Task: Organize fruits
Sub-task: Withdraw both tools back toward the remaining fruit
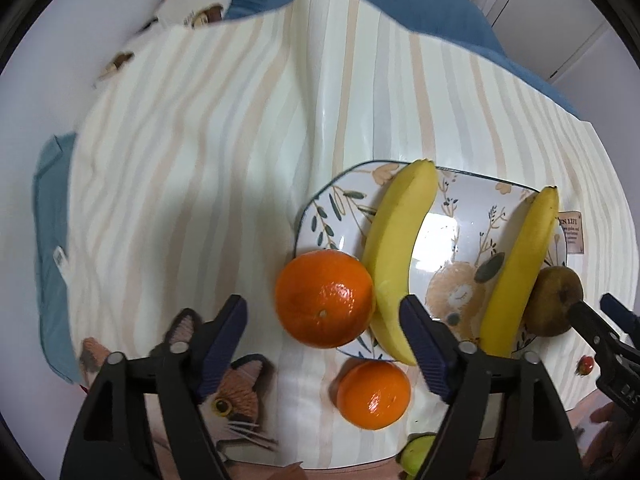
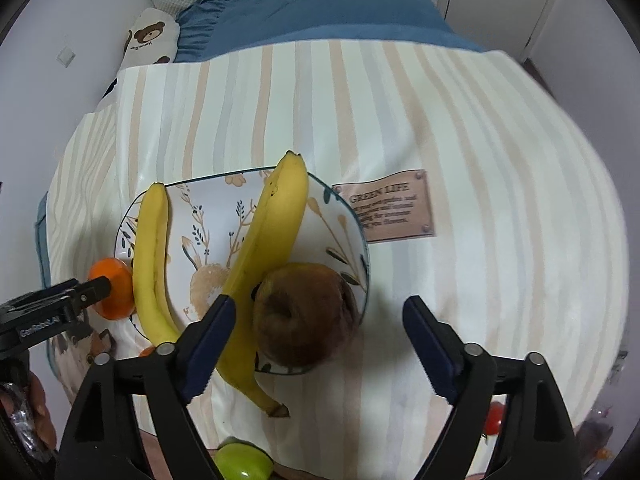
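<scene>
Fruits mid-sort: left wrist view has the left gripper [image 1: 322, 344] wide open, empty, big orange [image 1: 325, 298] between its fingers on the plate [image 1: 320, 208] rim, small orange [image 1: 374, 394] just below, off-plate — likely next pick. Right wrist view: right gripper [image 2: 318, 344] wide open, empty, brown apple [image 2: 306, 314] on the plate between its fingers, bananas [image 2: 268, 240] left; green fruit [image 2: 242, 464] behind the fingers needs plating.

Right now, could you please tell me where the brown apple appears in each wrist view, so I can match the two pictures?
Left wrist view: the brown apple sits at the far right, on the plate's right edge, beside the right-hand banana.
Right wrist view: the apple is low and central, on the plate's near right part, just ahead of the right tool.
Shared landmark: the tan "GREEN LIFE" label.
</scene>
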Action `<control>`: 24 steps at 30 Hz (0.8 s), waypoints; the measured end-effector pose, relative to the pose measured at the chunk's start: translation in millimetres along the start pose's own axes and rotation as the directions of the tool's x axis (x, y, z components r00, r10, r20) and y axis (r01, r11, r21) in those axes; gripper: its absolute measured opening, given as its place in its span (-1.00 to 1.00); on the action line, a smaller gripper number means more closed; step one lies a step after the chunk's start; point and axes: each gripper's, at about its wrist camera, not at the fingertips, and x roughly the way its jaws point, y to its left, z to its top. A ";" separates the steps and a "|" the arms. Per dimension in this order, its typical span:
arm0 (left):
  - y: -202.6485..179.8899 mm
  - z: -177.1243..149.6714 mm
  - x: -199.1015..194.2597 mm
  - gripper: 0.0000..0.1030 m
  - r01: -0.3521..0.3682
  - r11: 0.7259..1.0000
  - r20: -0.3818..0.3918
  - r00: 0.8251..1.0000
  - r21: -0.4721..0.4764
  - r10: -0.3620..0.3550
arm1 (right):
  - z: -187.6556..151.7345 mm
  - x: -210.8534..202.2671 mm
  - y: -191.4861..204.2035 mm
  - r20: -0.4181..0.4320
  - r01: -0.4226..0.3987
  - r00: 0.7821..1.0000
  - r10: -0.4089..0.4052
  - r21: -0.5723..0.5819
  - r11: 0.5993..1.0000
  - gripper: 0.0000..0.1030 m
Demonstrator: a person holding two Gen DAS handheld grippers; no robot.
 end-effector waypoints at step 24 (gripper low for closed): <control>-23.3 -82.5 -122.5 0.92 -0.052 0.998 0.262 0.964 0.022 0.044 | -72.1 -117.8 22.6 0.186 0.015 0.983 -0.005 -0.054 0.998 0.94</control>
